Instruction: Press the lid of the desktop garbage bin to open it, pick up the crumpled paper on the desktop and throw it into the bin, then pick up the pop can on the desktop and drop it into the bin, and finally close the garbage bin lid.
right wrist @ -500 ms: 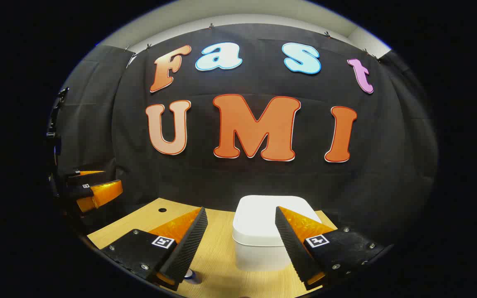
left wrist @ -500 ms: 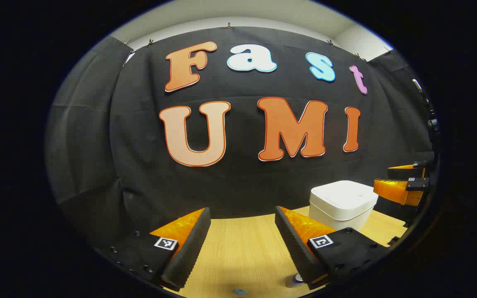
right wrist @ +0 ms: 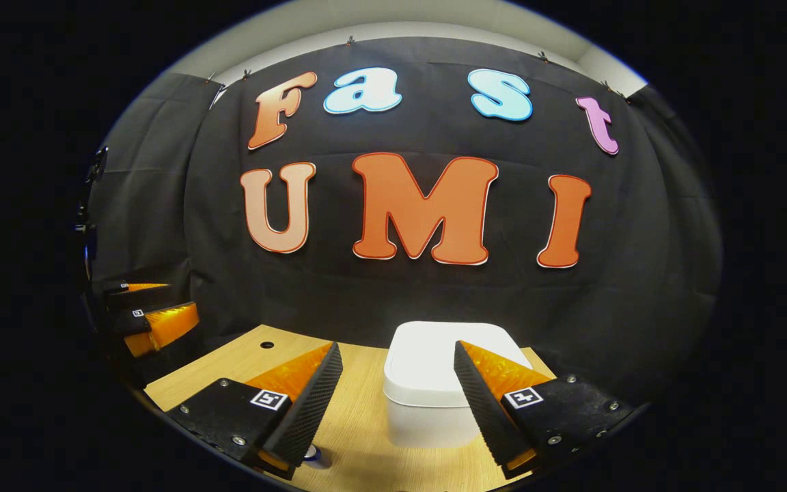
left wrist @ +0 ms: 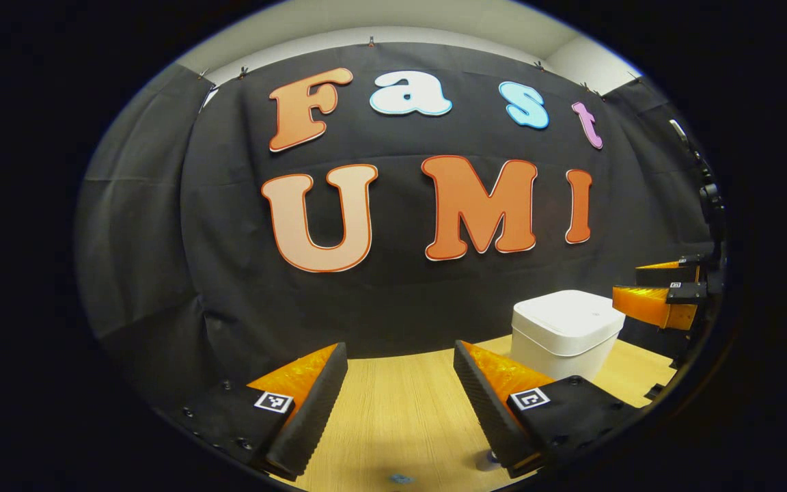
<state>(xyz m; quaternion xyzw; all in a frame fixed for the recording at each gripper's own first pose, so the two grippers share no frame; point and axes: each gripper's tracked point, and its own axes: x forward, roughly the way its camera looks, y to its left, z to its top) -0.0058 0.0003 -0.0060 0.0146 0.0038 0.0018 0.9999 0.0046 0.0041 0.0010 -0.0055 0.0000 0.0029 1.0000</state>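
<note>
The white garbage bin [right wrist: 427, 403] stands on the wooden desk with its lid shut. It sits straight ahead of my right gripper [right wrist: 397, 344], which is open with nothing between its fingers. My left gripper [left wrist: 399, 345] is also open and empty, and the bin [left wrist: 564, 328] lies to its right. A small round top, apparently the pop can [right wrist: 311, 452], peeks out low beside the right gripper's left finger. It shows again [left wrist: 486, 461] under the left gripper's right finger. Each view catches the other gripper at its edge, the right one [left wrist: 632, 287] and the left one [right wrist: 161, 307].
The wooden desk [left wrist: 400, 410] runs back to the black cloth wall. A small round hole [right wrist: 267, 345] sits in the desk near its far left corner. A small blue bit [left wrist: 400, 478] lies at the bottom edge; I cannot tell what it is.
My left gripper has sunk a little, so the bin sits slightly higher in its view. The right gripper has hardly moved. Both stay open and the lid stays shut.
</note>
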